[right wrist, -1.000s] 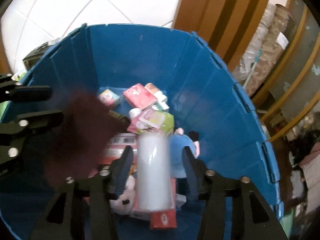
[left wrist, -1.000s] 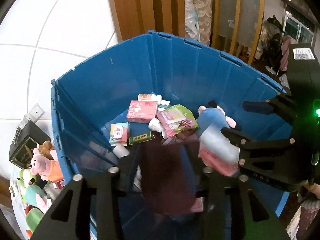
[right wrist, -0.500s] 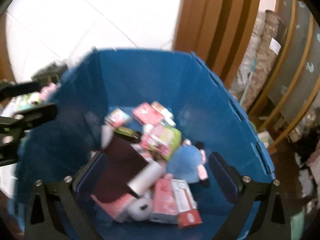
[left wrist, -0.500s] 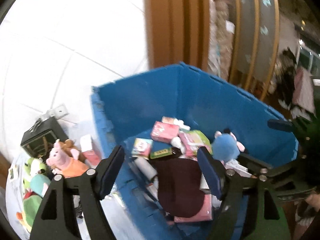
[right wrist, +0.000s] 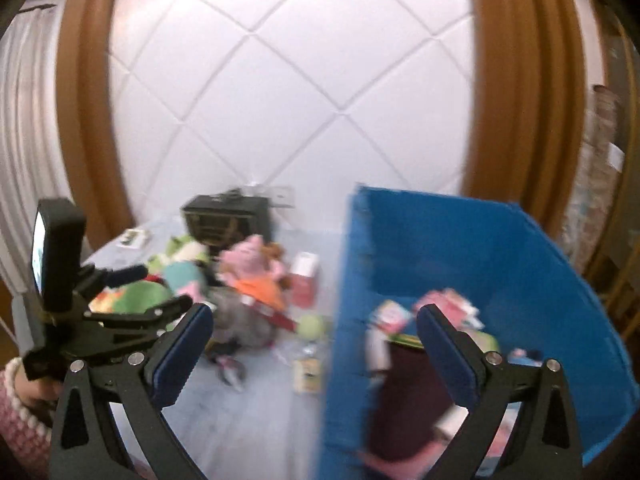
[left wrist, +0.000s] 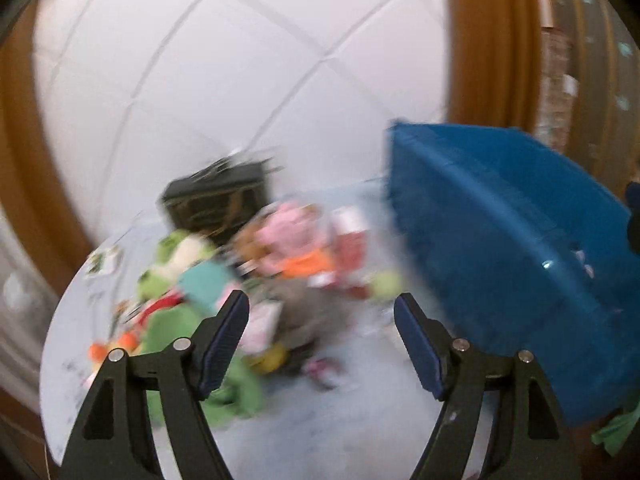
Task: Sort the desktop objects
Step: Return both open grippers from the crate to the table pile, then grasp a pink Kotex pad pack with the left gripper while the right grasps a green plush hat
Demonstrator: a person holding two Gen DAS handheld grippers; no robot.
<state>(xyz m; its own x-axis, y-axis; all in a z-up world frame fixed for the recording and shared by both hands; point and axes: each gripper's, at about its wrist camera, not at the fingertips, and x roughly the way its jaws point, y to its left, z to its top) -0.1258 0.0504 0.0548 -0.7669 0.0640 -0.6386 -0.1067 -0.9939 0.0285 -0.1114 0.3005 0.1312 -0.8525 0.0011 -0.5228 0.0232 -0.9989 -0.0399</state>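
Observation:
A blue crate (right wrist: 500, 256) stands on the right of the table and holds a dark maroon item (right wrist: 404, 396), pink packets and small boxes. It also shows in the left wrist view (left wrist: 500, 220). A blurred pile of toys lies left of it, with a pink pig plush (right wrist: 250, 262) (left wrist: 292, 236) and green plush toys (left wrist: 176, 256). My left gripper (left wrist: 320, 320) is open and empty above the pile; it also shows in the right wrist view (right wrist: 152, 292). My right gripper (right wrist: 314, 340) is open and empty over the crate's left wall.
A black box (right wrist: 224, 220) stands at the back of the white table (right wrist: 256, 420), against a white quilted wall. A red-and-white carton (right wrist: 306, 280) and small packets lie between the pile and the crate. Wooden panels frame the wall.
Both grippers have let go of their items into the crate, opened wide, and swung left and up from over the crate toward the toy pile.

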